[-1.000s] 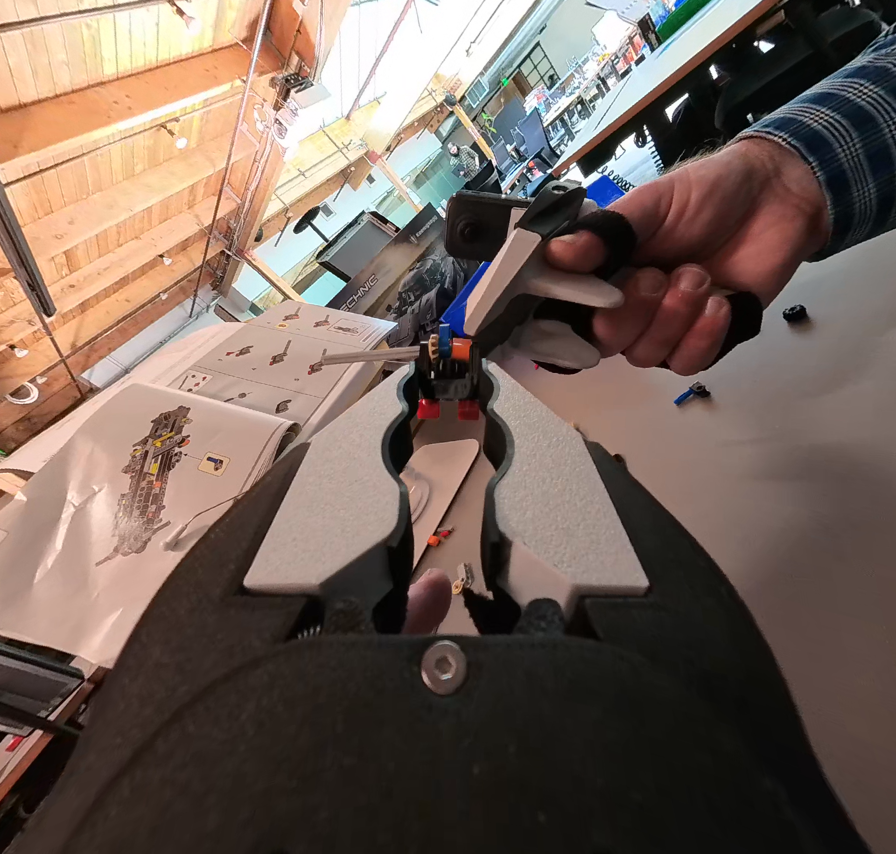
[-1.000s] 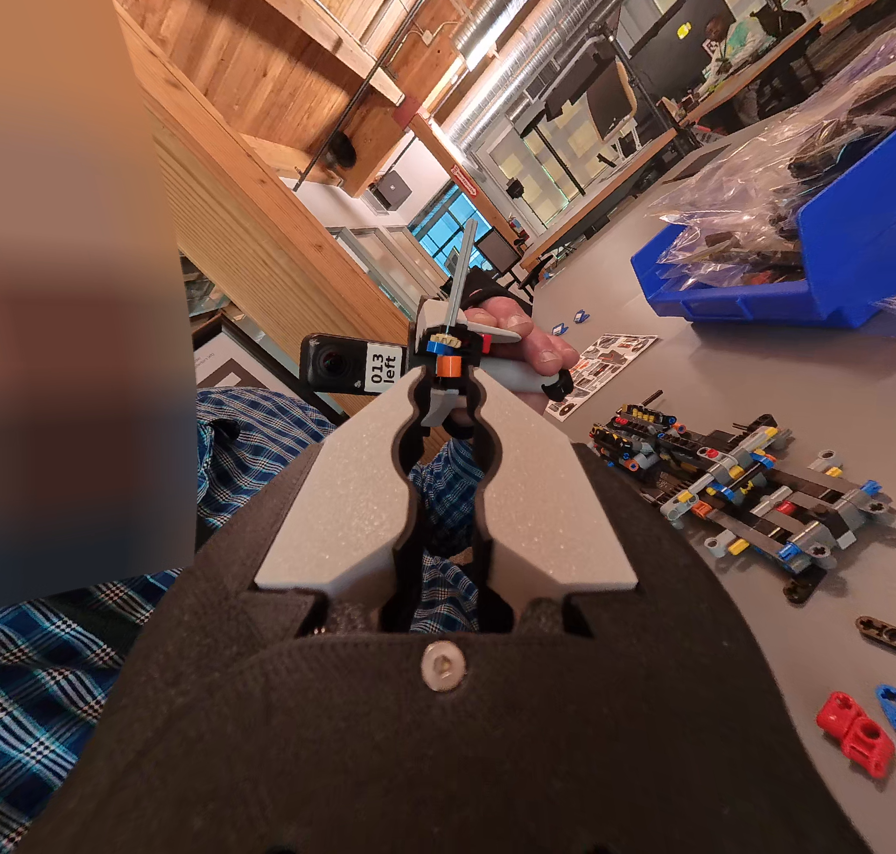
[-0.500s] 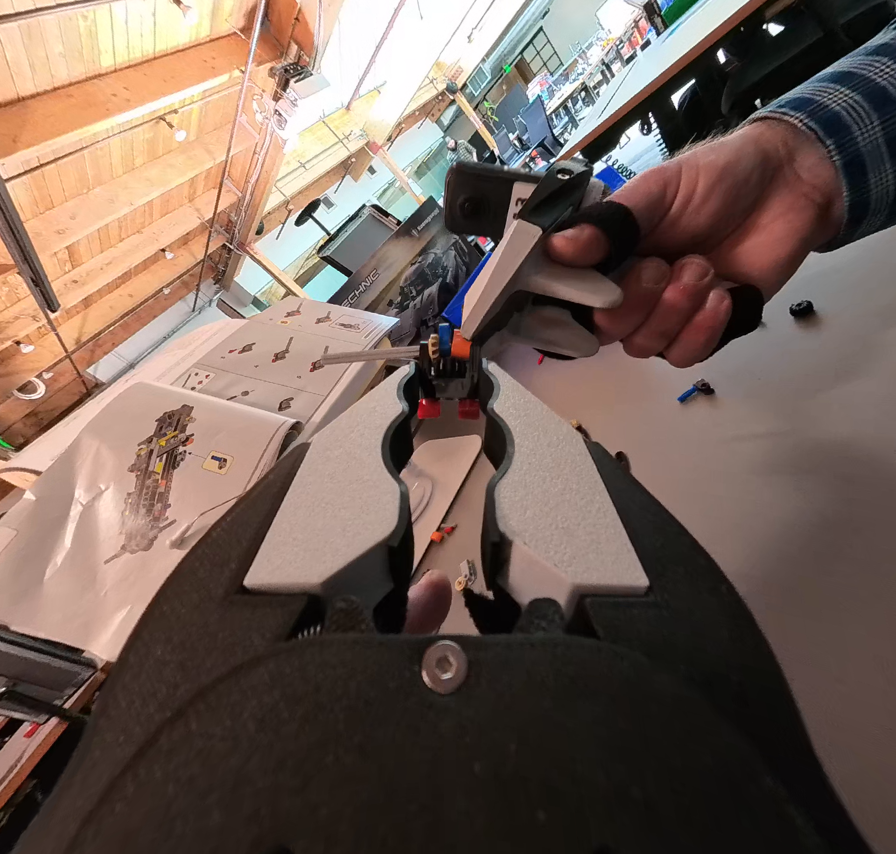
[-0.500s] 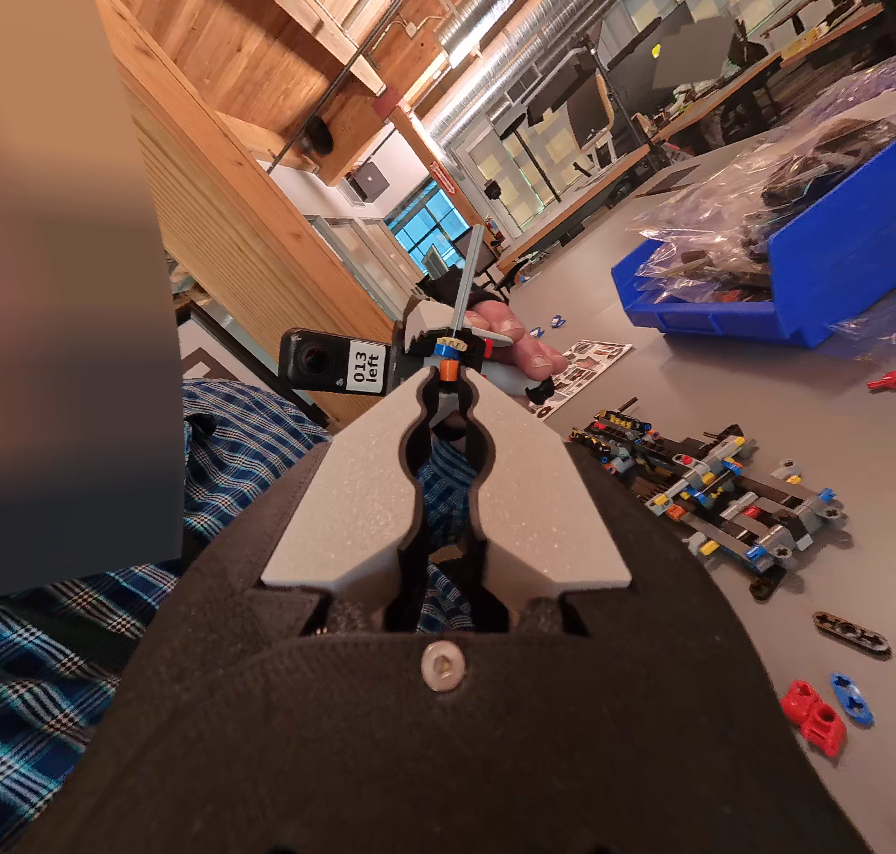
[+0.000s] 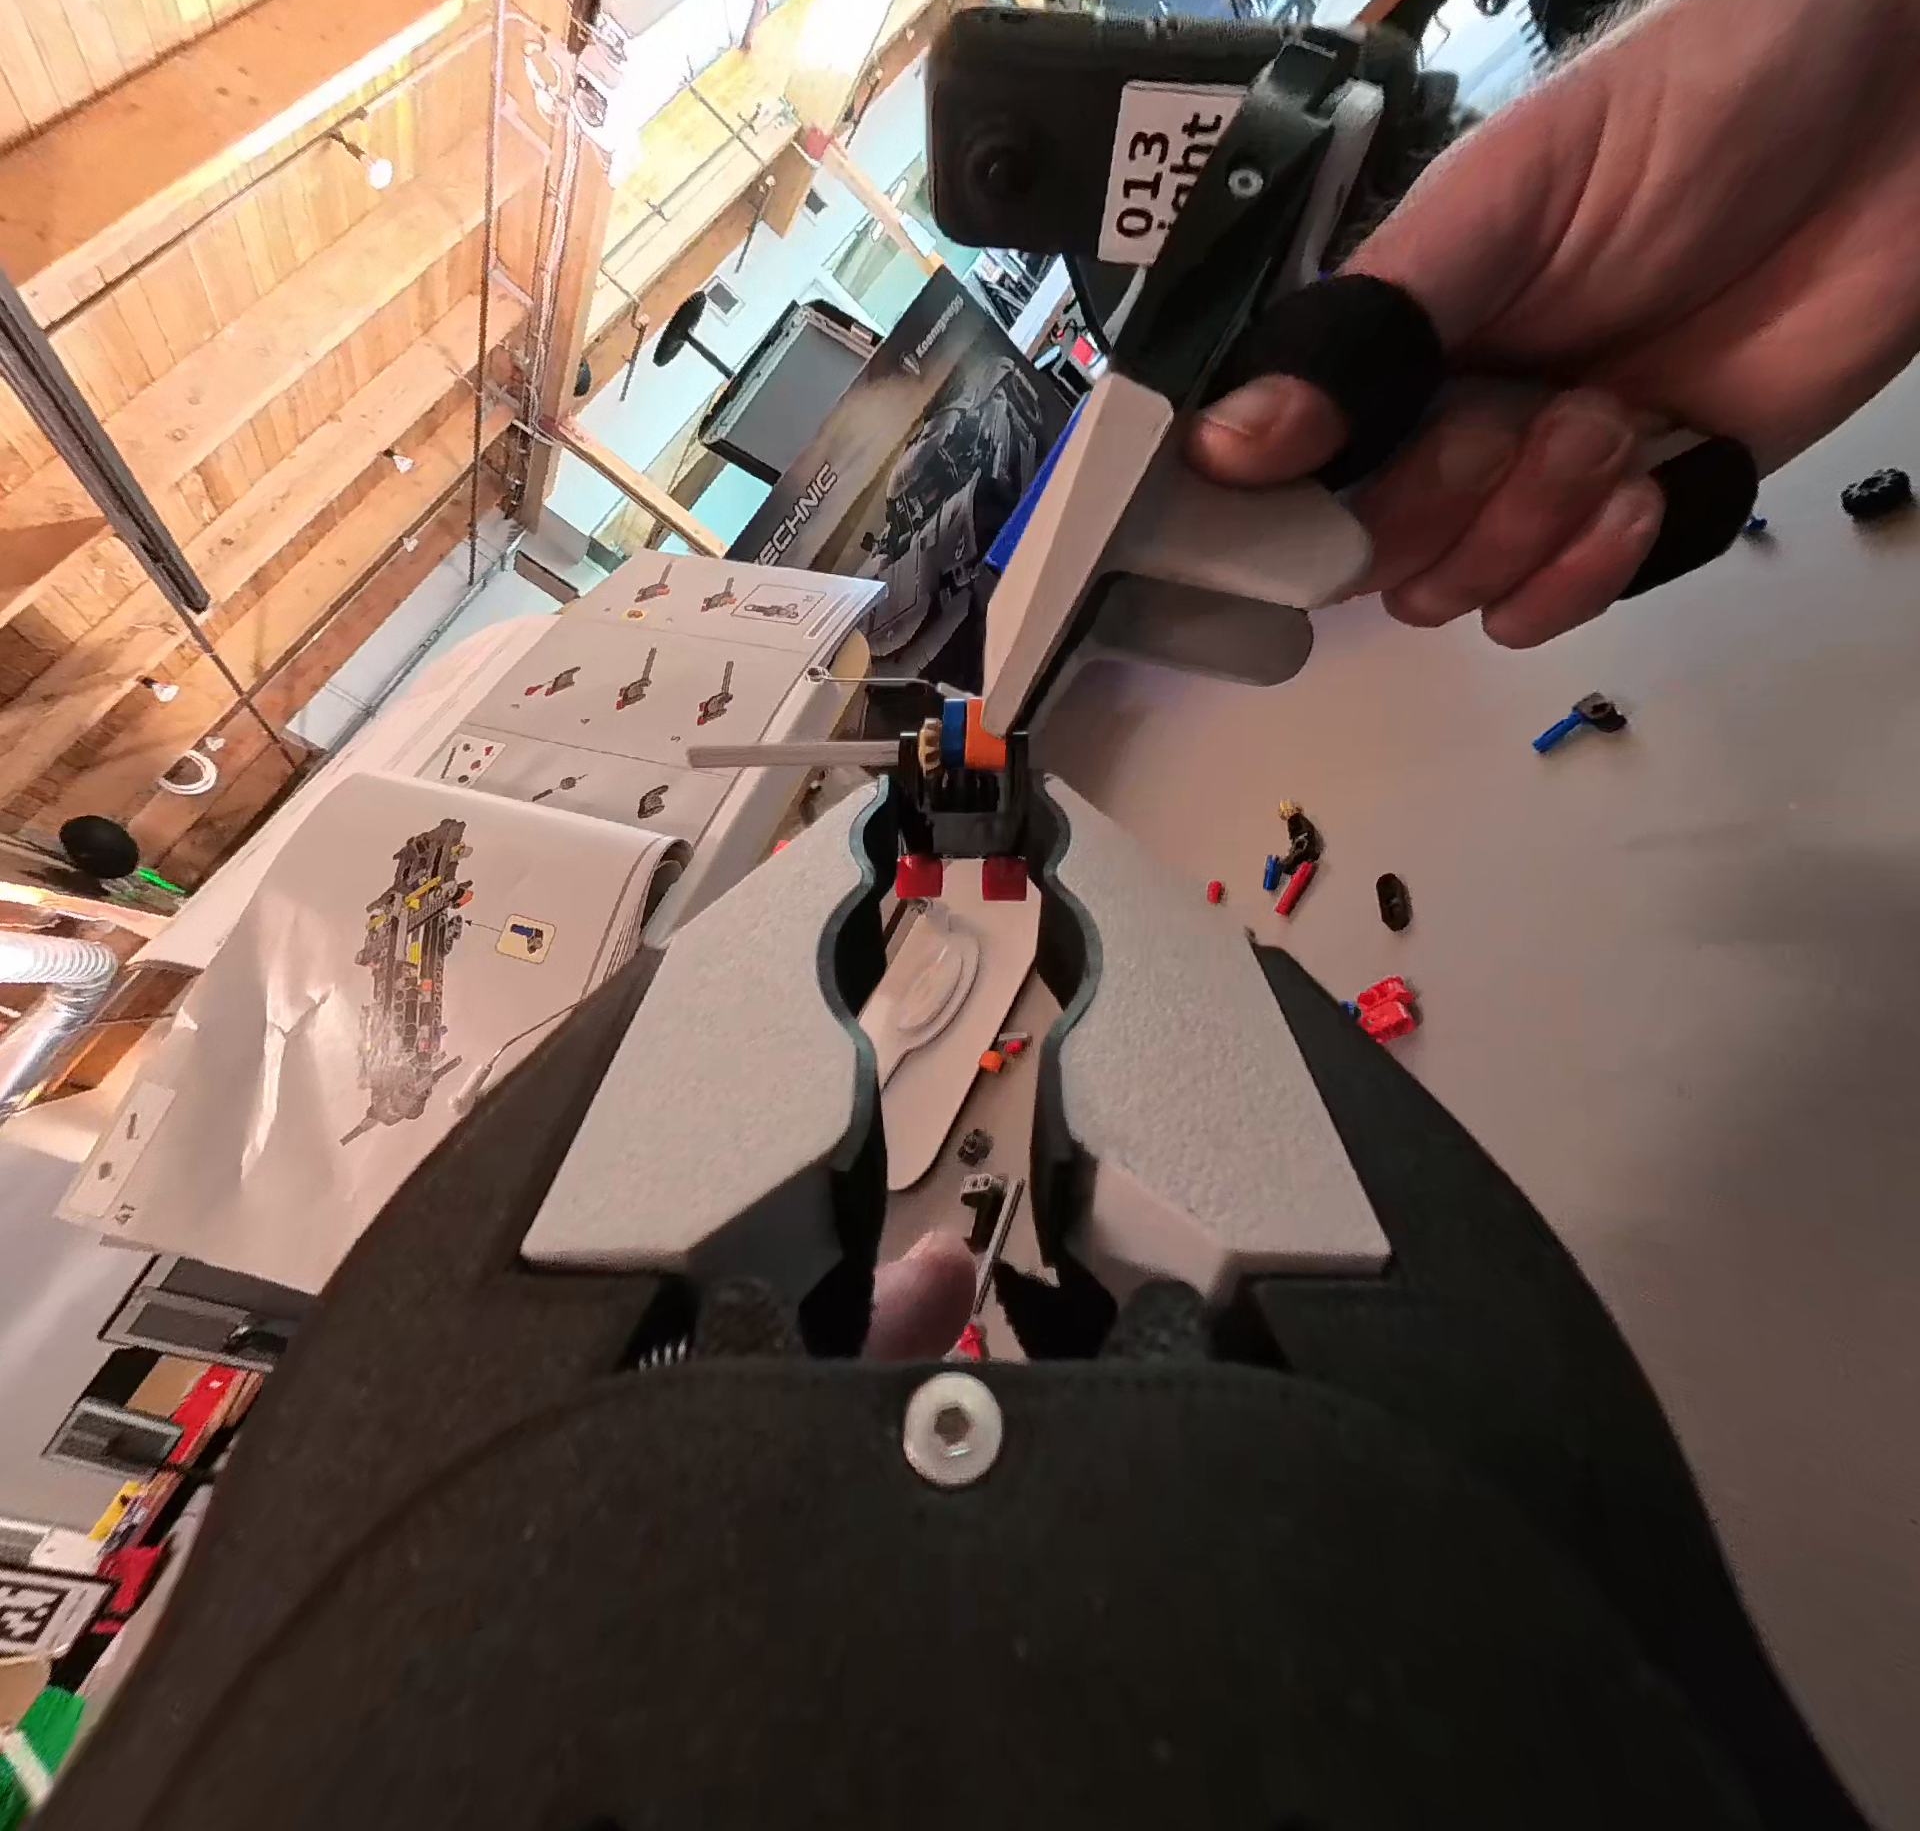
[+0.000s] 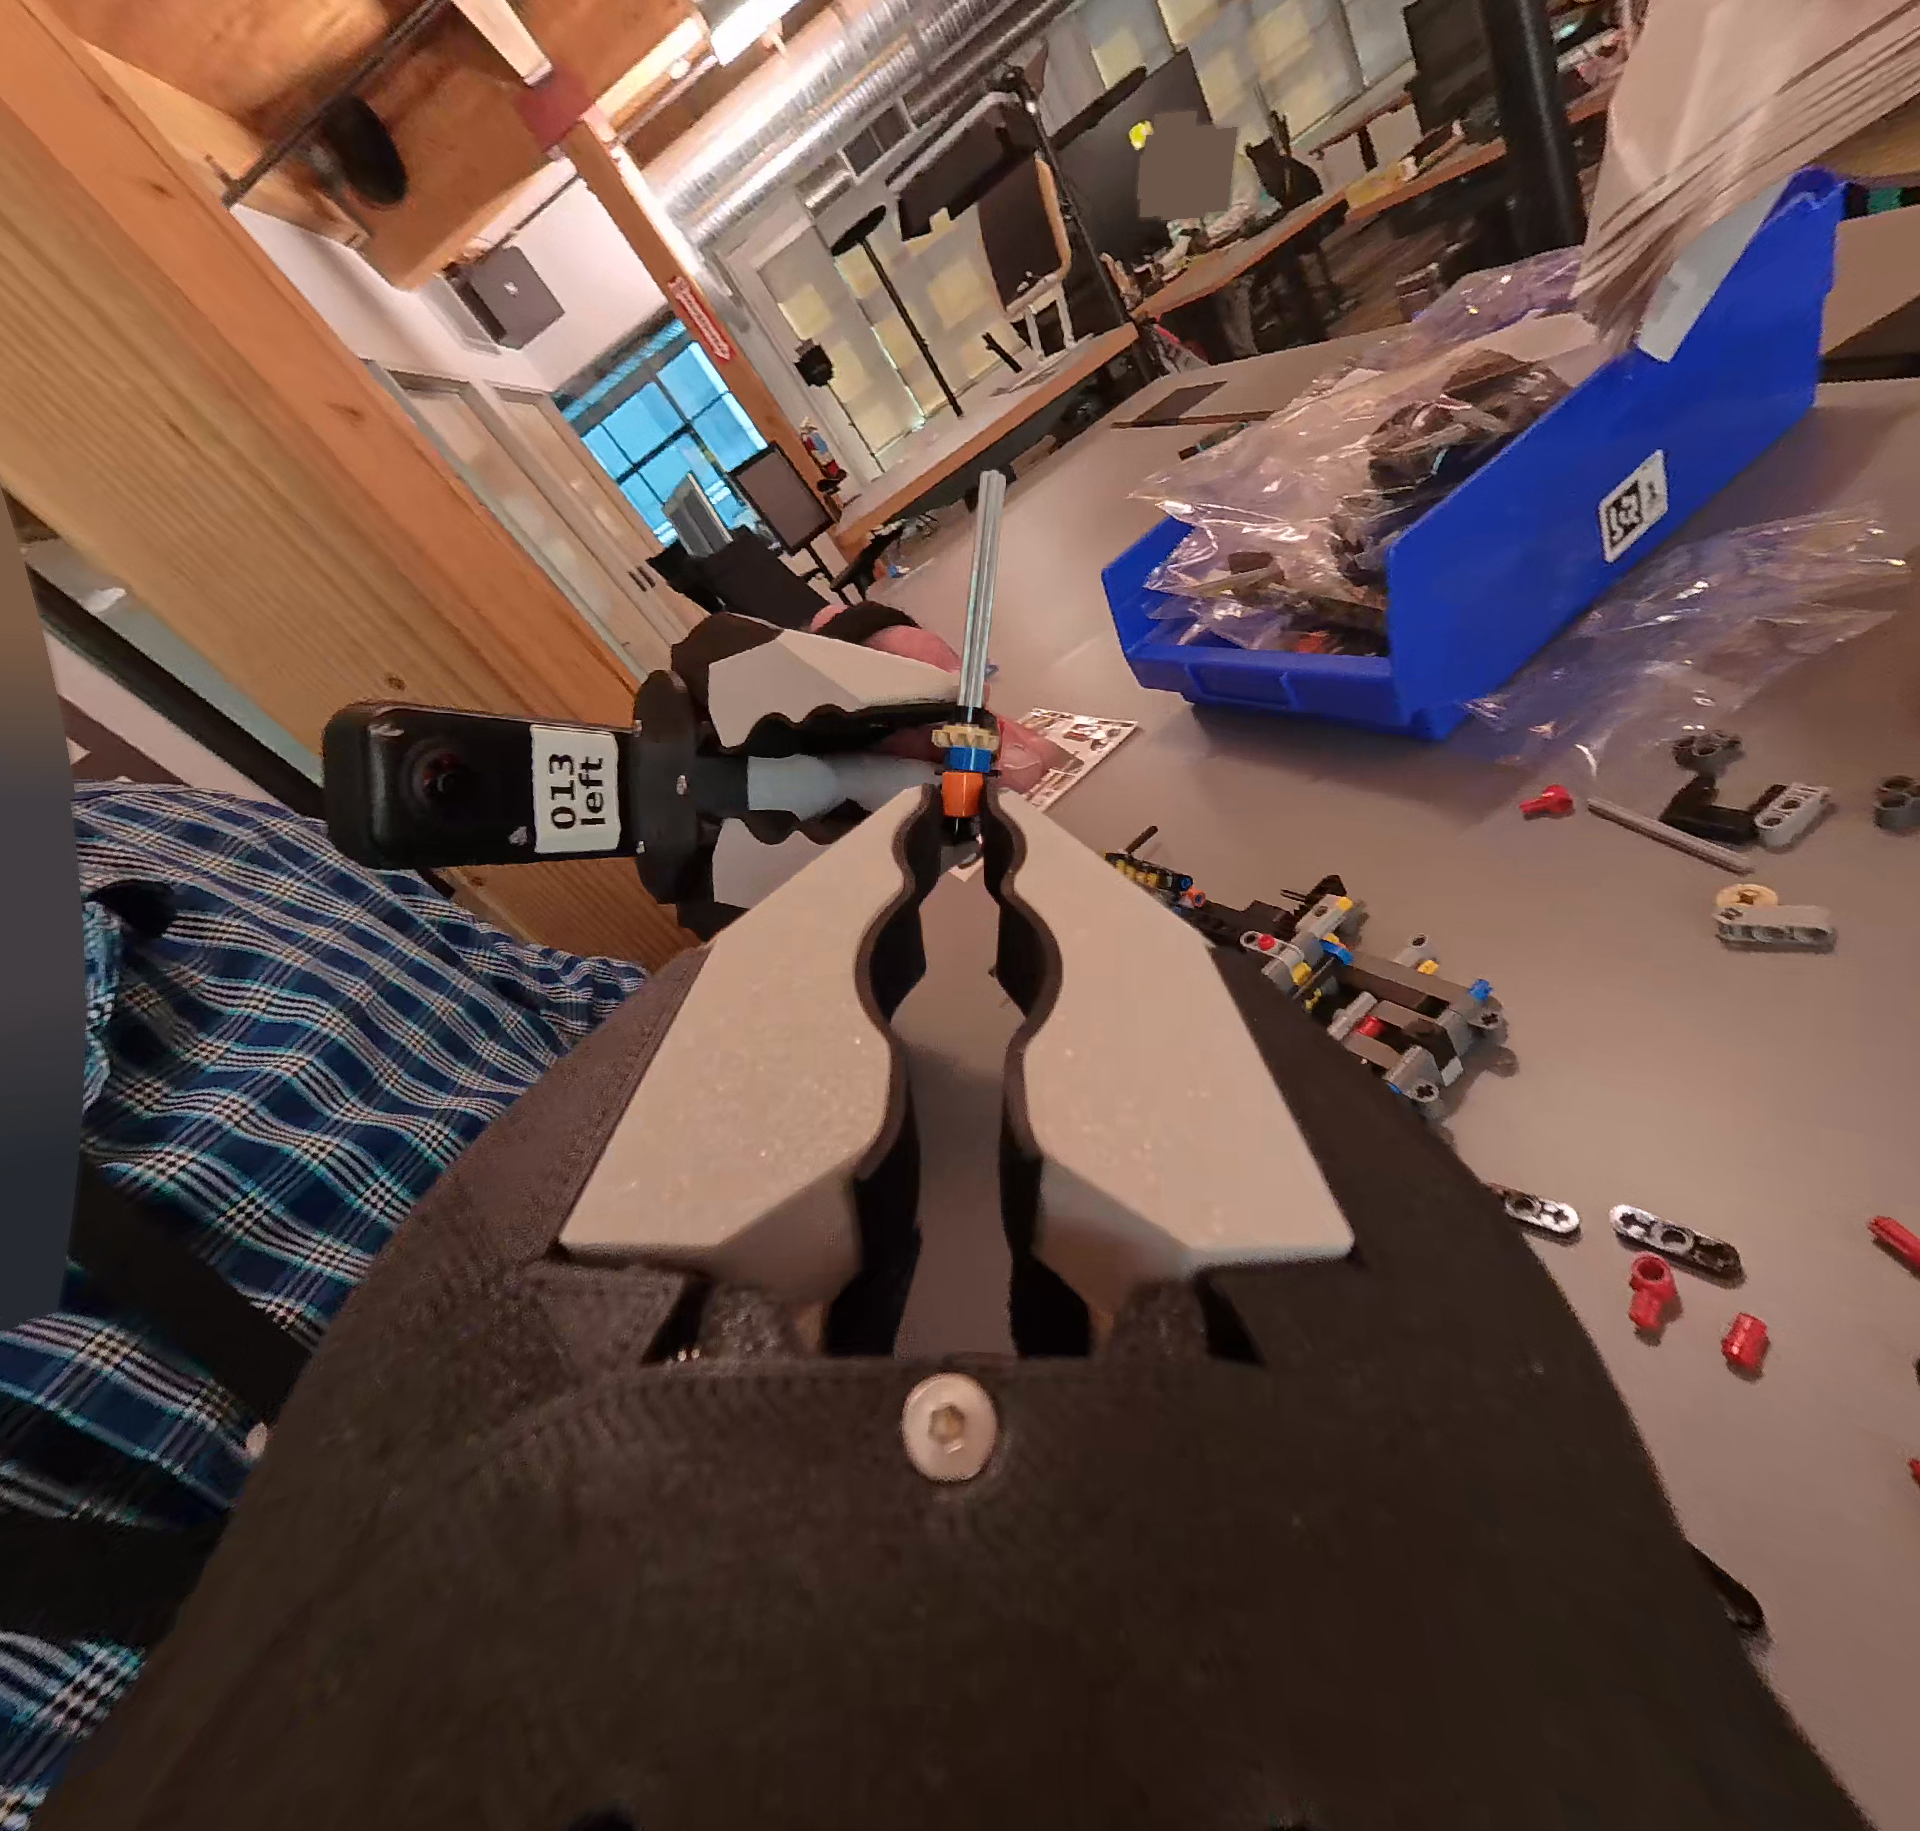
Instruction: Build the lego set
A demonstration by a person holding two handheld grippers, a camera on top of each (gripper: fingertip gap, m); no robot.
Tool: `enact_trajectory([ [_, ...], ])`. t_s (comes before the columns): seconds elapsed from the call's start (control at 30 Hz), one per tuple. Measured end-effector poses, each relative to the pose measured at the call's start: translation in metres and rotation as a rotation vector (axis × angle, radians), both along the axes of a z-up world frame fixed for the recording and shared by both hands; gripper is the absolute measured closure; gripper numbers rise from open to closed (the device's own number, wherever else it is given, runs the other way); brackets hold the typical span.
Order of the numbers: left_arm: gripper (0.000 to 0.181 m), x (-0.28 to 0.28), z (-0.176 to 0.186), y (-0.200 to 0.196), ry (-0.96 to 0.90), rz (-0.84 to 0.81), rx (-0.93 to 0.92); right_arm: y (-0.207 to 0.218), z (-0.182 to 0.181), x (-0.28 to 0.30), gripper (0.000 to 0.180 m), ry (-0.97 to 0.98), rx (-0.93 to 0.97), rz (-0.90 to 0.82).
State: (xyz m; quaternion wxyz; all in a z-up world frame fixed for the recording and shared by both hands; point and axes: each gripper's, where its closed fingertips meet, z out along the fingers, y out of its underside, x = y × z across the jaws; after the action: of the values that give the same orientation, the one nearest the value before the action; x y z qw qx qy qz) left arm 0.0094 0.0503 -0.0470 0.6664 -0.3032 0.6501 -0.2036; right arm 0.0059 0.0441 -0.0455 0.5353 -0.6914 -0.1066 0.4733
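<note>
My left gripper [image 5: 961, 807] is shut on a small black Lego sub-assembly [image 5: 961, 820] with two red pins at its base, held up above the table. A grey axle [image 5: 790, 755] runs through it and carries a tan gear, a blue bush and an orange bush [image 5: 975, 734]. My right gripper [image 6: 961, 813] is shut on the orange bush [image 6: 958, 794] at the axle's end. The axle [image 6: 982, 597] points up and away from it. The right gripper's fingertips [image 5: 1013, 701] meet the assembly from the upper right. The left gripper [image 6: 821, 732] lies across the right wrist view.
A long, partly built chassis [image 6: 1371, 992] lies on the grey table. A blue bin [image 6: 1507, 576] of bagged parts stands behind it. Loose red, grey and black pieces [image 6: 1673, 1241] are scattered at the right. Open instruction booklets [image 5: 416, 950] and the set's box [image 5: 935, 462] are on the left. The tips of both grippers are at nearly the same place.
The right gripper has come closer and higher in the left wrist view. The right wrist view has swung, showing more of the table. Both grippers stay on the assembly.
</note>
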Motion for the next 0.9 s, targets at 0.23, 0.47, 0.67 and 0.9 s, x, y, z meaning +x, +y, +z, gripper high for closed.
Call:
enact_trajectory([
  [0.23,0.159,0.003,-0.005,0.0,0.027,0.026,0.026,-0.001,-0.005,0.003,0.175,0.018,-0.027,-0.032],
  [0.47,0.159,0.005,-0.016,-0.002,0.077,0.045,0.004,-0.003,-0.017,0.006,0.175,0.012,-0.055,-0.053],
  [0.67,0.159,0.005,-0.044,-0.012,0.138,0.043,-0.086,-0.013,-0.045,0.006,0.175,0.055,-0.144,-0.059],
  [0.9,0.158,0.007,-0.087,-0.033,0.251,0.029,-0.226,-0.034,-0.088,0.008,0.175,0.106,-0.288,-0.094],
])
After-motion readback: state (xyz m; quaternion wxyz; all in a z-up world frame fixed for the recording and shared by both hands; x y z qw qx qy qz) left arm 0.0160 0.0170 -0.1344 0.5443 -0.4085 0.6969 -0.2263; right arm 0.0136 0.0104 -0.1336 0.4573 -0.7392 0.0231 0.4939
